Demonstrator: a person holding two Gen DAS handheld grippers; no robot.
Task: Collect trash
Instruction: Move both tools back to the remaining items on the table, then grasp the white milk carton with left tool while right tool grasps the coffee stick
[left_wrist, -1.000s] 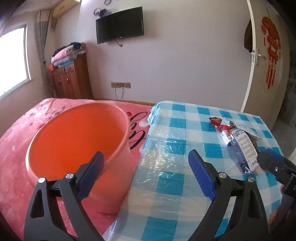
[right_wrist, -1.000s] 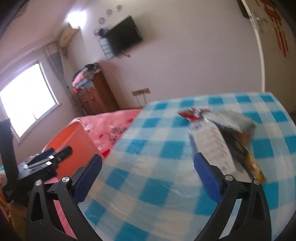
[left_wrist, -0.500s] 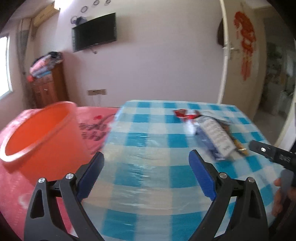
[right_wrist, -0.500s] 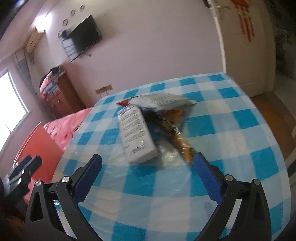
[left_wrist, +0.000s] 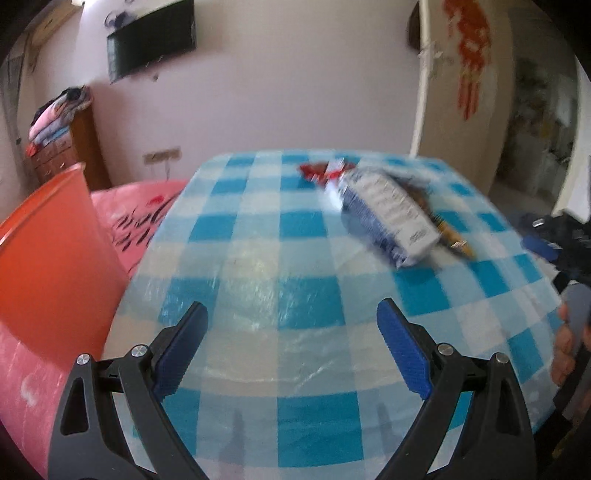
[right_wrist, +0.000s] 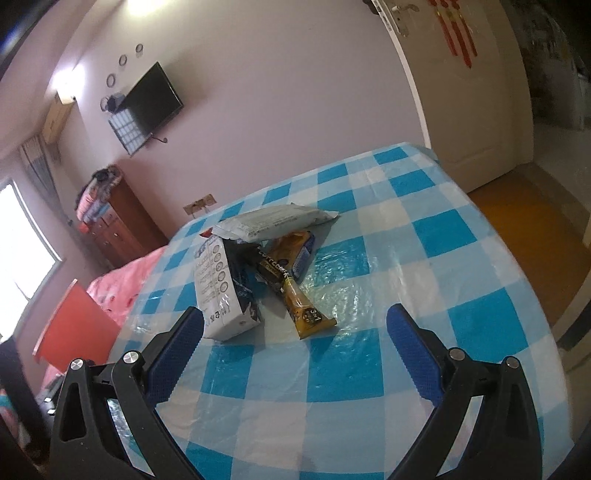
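- Approach step judged in hand: the wrapper pile is yet to be grasped; it lies on the checked desk, far-middle, well apart from the orange bucket off the desk's left edge.
- Right claw held wide, empty, aimed at the white-blue packet and yellow sachet, which touch.
- Left claw also wide, empty, over bare desk.
- Next move judged: the right claw is to be lowered onto one wrapper and closed.
- Against 1.0 s ago: bucket shifted from centre to the left view's edge; pile now sharper, nearer.
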